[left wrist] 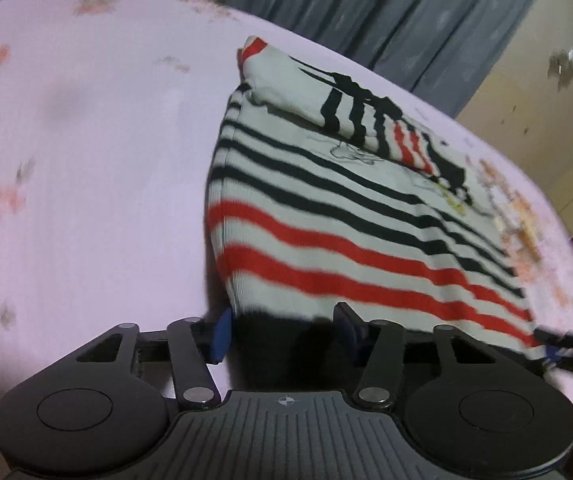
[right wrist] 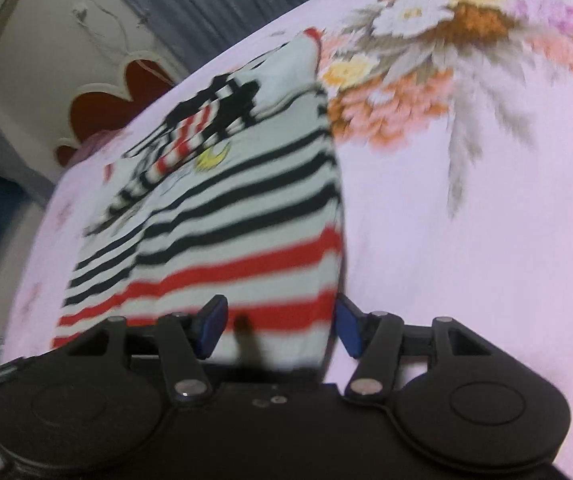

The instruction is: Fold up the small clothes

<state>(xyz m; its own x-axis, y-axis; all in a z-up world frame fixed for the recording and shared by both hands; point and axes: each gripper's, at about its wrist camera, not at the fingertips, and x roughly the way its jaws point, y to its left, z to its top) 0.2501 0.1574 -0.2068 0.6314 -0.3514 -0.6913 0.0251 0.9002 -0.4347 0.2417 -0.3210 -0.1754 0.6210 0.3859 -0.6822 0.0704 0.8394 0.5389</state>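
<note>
Both tongs at the near hem of a striped shirt on a bed.

The left tongs (left wrist: 282,330) stand apart with the near left corner of the shirt (left wrist: 346,232) between the blue pads; the blur hides whether the pads press it, though the hem seems lifted there. The right tongs (right wrist: 280,326) likewise stand apart astride the near right corner, grip unclear. The shirt, white with black and red stripes, stretches away from both tongs, sleeves folded across its far end. It lies on a pink flowered bed (right wrist: 466,220). Grey curtains (left wrist: 366,4) hang beyond.
</note>
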